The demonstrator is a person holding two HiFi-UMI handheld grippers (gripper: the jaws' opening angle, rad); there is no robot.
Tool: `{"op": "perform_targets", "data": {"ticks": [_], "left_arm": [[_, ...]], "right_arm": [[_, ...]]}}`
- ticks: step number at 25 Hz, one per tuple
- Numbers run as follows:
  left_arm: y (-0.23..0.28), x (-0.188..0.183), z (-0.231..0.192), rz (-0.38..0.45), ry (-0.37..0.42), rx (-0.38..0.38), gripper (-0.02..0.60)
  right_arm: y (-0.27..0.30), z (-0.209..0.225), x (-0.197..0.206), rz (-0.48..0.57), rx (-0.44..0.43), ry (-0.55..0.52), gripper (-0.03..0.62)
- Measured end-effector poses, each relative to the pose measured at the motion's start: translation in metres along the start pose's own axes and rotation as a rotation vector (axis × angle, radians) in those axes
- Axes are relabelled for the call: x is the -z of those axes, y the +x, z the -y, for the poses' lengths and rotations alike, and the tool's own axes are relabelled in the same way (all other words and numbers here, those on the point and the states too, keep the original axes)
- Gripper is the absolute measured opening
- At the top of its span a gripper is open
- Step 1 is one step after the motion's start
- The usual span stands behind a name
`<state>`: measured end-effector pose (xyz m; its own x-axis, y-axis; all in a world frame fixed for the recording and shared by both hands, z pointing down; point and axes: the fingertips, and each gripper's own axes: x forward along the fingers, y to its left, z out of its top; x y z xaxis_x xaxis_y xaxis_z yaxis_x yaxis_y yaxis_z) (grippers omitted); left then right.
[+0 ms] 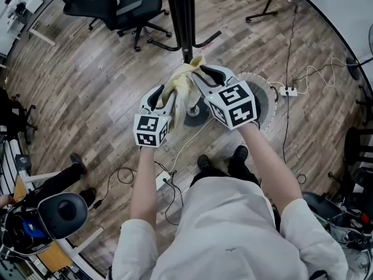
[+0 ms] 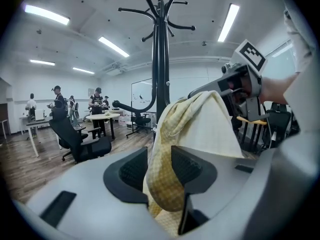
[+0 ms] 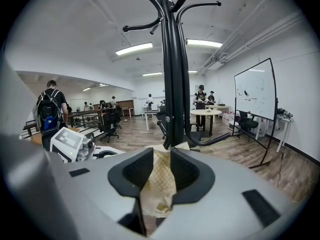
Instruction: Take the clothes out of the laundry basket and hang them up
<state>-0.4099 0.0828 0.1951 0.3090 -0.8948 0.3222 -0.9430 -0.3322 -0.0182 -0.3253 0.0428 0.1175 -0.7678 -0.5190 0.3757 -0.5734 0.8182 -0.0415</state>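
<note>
Yellow cloth (image 1: 182, 83) between open left claw (image 2: 159, 155), right claw (image 3: 161, 155)

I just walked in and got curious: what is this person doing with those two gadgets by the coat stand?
A person holds a two-jaw gripper in each hand, up close to a black coat stand. A yellow checked cloth runs between the left gripper and the right gripper. Both pairs of jaws stand apart with the cloth lying loosely between them, not pinched. Whether the cloth already rests on the stand cannot be told.
</note>
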Motion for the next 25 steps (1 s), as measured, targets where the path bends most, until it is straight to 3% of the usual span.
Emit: {"op": "perform_targets", "data": {"ticks": [25], "left_arm": [[-0.046, -0.047, 0.004, 0.067, 0.055, -0.034, 0.149]], "right_arm": [[-0.019, -0.005, -0.009, 0.03, -0.004, 0.022, 0.106]]}}
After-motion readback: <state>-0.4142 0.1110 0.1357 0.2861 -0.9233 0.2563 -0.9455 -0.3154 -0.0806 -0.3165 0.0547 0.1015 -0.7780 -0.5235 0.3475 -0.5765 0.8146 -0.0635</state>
